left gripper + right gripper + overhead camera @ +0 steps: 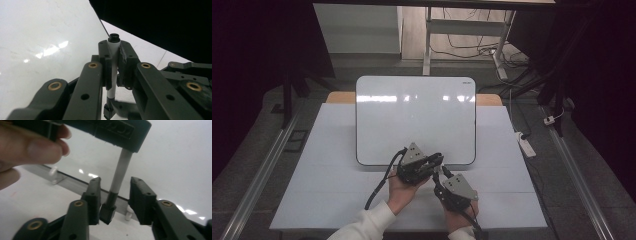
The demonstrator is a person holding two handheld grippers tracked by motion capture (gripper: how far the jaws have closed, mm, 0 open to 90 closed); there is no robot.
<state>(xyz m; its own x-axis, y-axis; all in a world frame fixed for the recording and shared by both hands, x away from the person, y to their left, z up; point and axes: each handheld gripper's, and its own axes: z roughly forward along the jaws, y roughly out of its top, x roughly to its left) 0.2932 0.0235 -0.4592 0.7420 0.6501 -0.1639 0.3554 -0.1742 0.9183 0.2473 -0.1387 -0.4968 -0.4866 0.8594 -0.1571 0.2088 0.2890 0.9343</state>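
While left claw (114, 56) clamps marker (113, 72), right claw (115, 195) gapes around its cap (108, 212).

White table (337, 200) bearing a whiteboard (412, 120)

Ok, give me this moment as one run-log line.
left gripper: shut on marker | right gripper: open, jaws either side of marker cap | whiteboard: blank, propped on table

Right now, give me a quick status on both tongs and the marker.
Left tongs shut on marker. Right tongs open, astride marker's black cap, not gripping. Whiteboard just beyond; nothing in the way.
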